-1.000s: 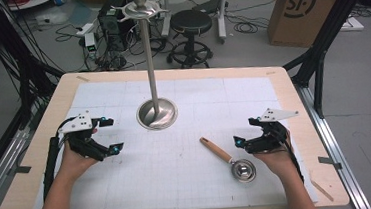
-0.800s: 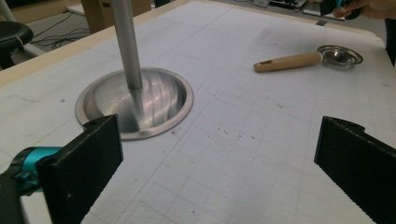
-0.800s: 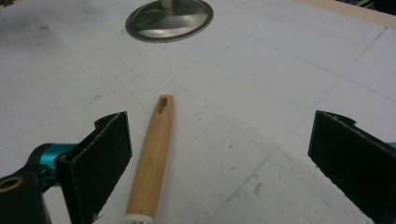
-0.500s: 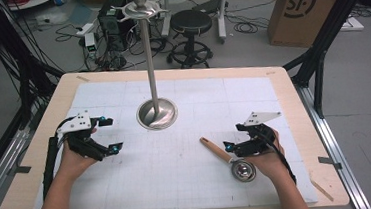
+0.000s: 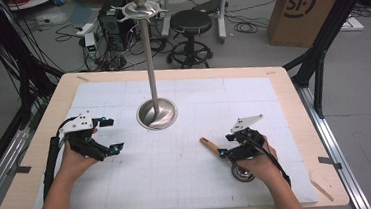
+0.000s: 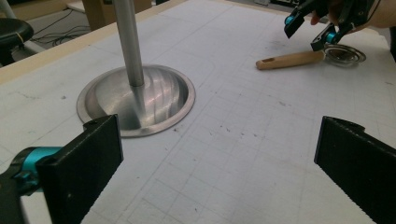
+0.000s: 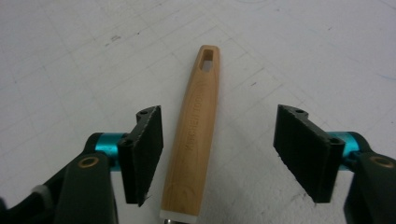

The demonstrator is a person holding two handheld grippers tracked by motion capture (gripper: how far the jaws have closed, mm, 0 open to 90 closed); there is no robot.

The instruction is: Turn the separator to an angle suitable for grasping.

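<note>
The right gripper (image 7: pixel 218 156) had moved in over the strainer's wooden handle (image 7: pixel 194 135), jaws apart straddling it, not touching. Well left of that handle, the left gripper (image 5: pixel 106 136) hovered open near the metal stand (image 5: pixel 157 112).

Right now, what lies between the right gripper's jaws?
The wooden handle lies on the mat between the open jaws of the right gripper, touching neither, in the right gripper view.

Lighting is even and diffuse from overhead; shadows on the table (image 5: pixel 283 97) are faint. The high view is soft and low in detail. Streaked glare marks the metal stand base (image 6: pixel 154 93). The right claw (image 7: pixel 219 154) is blurred at its near edges; the wooden handle (image 7: pixel 196 130) reads sharp.
</note>
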